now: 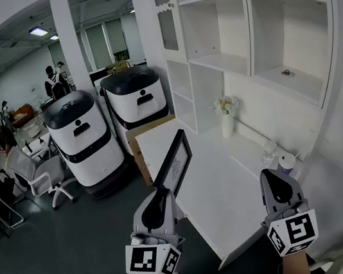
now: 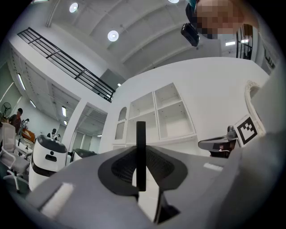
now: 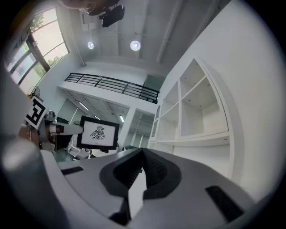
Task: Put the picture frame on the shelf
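Black-edged and holding a small bird drawing, the frame (image 1: 174, 162) is pinched by one edge in the jaws of your left gripper (image 1: 163, 193), which you hold in the air above the near left part of the white counter (image 1: 219, 190). The frame sits tilted and touches no surface. Your right gripper (image 1: 275, 181) hovers over the counter's right side, its jaws pressed together on nothing. Ahead and to the right rises the white shelf (image 1: 220, 60), a wall unit of open compartments. Those in view look bare, apart from a small object (image 1: 286, 72) lying in one on the right. A vase (image 1: 227, 120) of pale flowers stands at the back of the counter beneath it. The pick-up looks done: the frame is gripped and lifted. What is left, as far as you can judge, is carrying it to the shelf, setting it down in a compartment and letting go.
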The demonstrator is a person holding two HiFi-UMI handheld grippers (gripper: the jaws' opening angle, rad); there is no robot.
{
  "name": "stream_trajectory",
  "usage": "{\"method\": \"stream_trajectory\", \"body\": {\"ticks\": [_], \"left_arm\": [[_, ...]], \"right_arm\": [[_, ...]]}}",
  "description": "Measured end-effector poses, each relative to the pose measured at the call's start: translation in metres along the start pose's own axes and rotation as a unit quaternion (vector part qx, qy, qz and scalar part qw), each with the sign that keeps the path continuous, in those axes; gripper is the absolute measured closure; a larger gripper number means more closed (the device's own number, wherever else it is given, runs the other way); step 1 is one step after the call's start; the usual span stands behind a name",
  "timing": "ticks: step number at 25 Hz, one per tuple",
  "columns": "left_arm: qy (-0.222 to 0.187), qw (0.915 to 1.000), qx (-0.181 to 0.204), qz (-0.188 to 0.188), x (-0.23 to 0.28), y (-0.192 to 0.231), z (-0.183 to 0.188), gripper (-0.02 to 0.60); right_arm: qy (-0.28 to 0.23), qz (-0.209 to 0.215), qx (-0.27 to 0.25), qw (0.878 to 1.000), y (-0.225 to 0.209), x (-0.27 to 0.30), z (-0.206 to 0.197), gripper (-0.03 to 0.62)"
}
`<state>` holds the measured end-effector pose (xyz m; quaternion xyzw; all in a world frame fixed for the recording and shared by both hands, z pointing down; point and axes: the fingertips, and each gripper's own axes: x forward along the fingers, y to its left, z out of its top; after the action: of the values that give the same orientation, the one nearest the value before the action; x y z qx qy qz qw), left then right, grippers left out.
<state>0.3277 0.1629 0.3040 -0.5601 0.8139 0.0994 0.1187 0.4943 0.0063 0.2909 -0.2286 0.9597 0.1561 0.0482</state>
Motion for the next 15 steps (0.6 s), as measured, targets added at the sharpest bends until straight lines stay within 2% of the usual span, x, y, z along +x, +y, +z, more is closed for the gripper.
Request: {"method": "stream_trajectory", "body": {"ticks": [8,15], "left_arm": [[-0.002,1.0,-0.002,-0.008,0.014,0.032,-0.002,0.514],[-0.005,0.9997,0.0,-0.024,0.049,0.078,-0.005,0.514]], "right_arm": [[-0.007,-0.017,0.006,1.0,0.007,0.022,0.001,0.586],[-0.012,-0.013,-0.018,1.0,0.032,0.067,0.009,0.585]]}}
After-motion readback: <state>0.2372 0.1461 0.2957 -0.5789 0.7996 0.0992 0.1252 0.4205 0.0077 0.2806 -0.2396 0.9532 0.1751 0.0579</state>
